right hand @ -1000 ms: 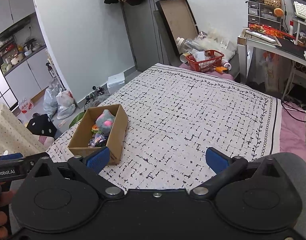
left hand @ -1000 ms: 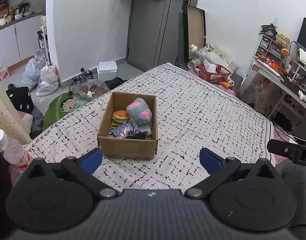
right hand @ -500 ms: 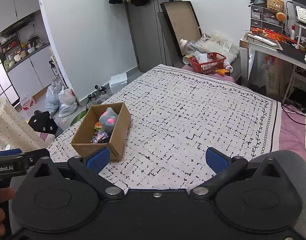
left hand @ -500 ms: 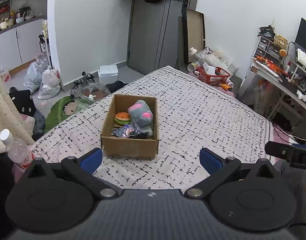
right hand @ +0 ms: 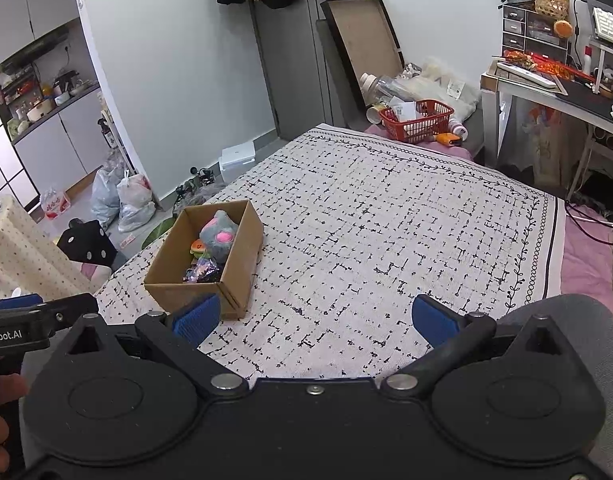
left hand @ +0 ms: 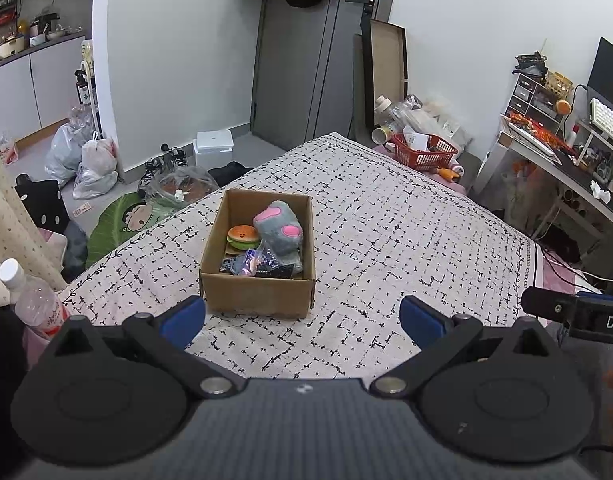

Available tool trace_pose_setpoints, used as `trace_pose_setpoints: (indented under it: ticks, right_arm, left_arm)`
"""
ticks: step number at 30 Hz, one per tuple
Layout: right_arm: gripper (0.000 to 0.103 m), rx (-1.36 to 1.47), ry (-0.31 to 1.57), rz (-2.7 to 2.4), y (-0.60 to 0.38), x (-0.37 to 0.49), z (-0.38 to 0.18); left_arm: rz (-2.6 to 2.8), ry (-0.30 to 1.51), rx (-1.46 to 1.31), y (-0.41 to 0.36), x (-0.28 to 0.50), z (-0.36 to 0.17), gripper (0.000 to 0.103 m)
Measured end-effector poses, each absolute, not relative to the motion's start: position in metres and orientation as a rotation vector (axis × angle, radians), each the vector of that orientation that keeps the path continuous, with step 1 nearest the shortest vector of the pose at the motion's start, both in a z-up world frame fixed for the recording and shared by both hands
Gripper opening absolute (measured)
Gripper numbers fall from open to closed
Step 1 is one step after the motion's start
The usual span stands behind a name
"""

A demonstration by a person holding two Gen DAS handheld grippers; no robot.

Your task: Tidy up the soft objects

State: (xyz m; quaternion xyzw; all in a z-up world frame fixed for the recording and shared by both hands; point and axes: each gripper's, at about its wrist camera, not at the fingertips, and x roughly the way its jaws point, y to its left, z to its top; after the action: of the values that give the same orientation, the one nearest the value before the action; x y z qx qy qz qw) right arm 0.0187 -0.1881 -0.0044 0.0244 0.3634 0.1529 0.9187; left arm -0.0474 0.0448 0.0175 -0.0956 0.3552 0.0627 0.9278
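Box: open brown cardboard box (left hand: 258, 294) on the bed, near its left edge, upright, flaps open.
Box contents, rear right: grey plush toy with pink patches (left hand: 280, 232), leaning against the right wall of the box.
Box contents, rear left: small orange-and-green burger-shaped soft toy (left hand: 242, 237), just beside the grey plush.
Box contents, front: dark crinkled plastic-wrapped bundle (left hand: 256, 266), against the near wall; what it holds cannot be told.
Bed: white bedspread with black dash pattern (left hand: 406, 240), pink sheet showing at its right margin.
Left tool (left hand: 302, 318): blue-padded fingers spread wide apart, gripping nothing, held above the bedspread just in front of the box.
Right tool (right hand: 314, 320): blue-padded fingers likewise wide apart, gripping nothing, over the bedspread to the right of the box.
Beyond the bed's far end: red plastic mesh basket (right hand: 416, 120) with papers inside.
Left foreground: clear plastic bottle with white cap (left hand: 30, 300), beside the bed.
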Motion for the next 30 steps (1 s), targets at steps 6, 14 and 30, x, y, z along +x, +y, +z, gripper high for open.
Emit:
trace_pose_setpoints:
  ticks: [6,14,30]
  right_arm:
    - [0.103,0.046,0.749,0.314,-0.1868,0.0184,-0.0044]
    - [0.103,0.043,0.761,0.313,-0.183,0.0201,-0.0074]
    - [0.103,0.049,0.764,0.321,-0.1836,0.0228,-0.0058]
  left_arm:
    - [0.118,0.73,-0.2,0.0462,-0.0466,0.0168,0.103]
    - [0.105,0.739,-0.203,0.0457,-0.0447,0.0144,0.103]
    - [0.134,0.741,-0.207,0.0526,-0.0411,0.0143,0.103]
